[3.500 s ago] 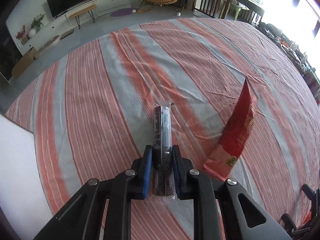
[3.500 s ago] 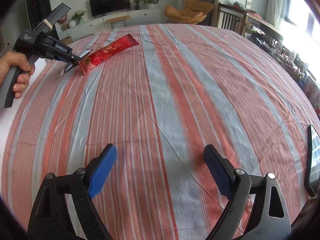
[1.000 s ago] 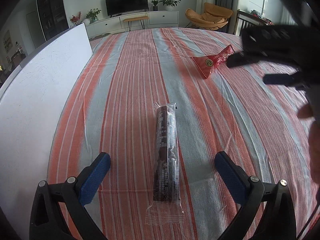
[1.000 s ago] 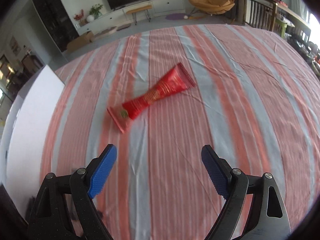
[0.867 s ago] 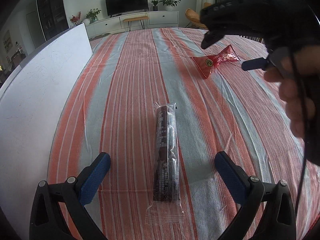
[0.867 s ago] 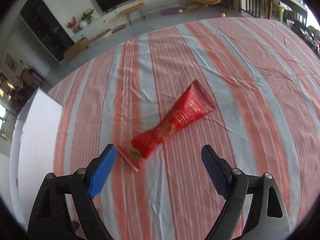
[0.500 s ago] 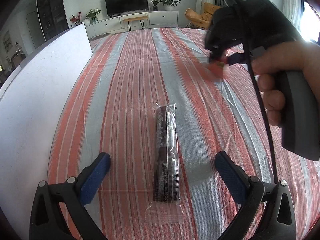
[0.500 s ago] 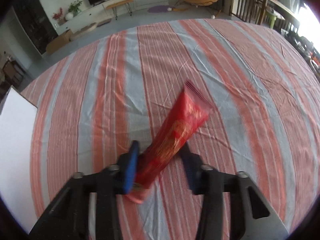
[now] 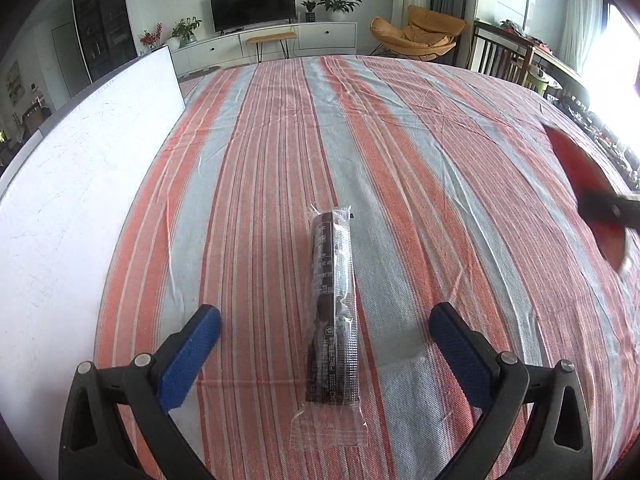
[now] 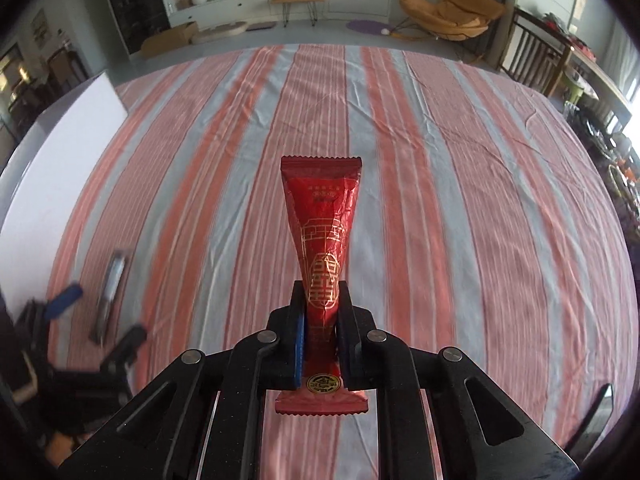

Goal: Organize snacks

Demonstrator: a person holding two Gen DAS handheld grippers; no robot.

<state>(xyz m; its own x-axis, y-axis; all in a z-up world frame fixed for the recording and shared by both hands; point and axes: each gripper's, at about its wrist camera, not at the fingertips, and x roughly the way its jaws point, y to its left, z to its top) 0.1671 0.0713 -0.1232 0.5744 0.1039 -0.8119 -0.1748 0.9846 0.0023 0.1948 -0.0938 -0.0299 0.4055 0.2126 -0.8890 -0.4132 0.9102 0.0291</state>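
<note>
A dark snack bar in a clear wrapper [image 9: 333, 312] lies lengthwise on the striped cloth, between the fingers of my open left gripper [image 9: 326, 350], which holds nothing. My right gripper [image 10: 322, 336] is shut on a red snack packet with gold print [image 10: 322, 224] and holds it above the cloth, pointing away from the camera. That red packet also shows blurred at the right edge of the left wrist view [image 9: 588, 192]. The dark bar [image 10: 110, 292] and the left gripper [image 10: 80, 320] show blurred at the lower left of the right wrist view.
A red, grey and white striped cloth [image 9: 400, 140] covers the large table. A white board [image 9: 72, 184] stands along the table's left edge. A dark flat object [image 10: 596, 420] lies at the right wrist view's lower right. Chairs and a TV unit stand beyond the table.
My right gripper closed on the red packet and lifted it off the cloth, moving right and back. My left gripper stayed open around the dark bar it had set down.
</note>
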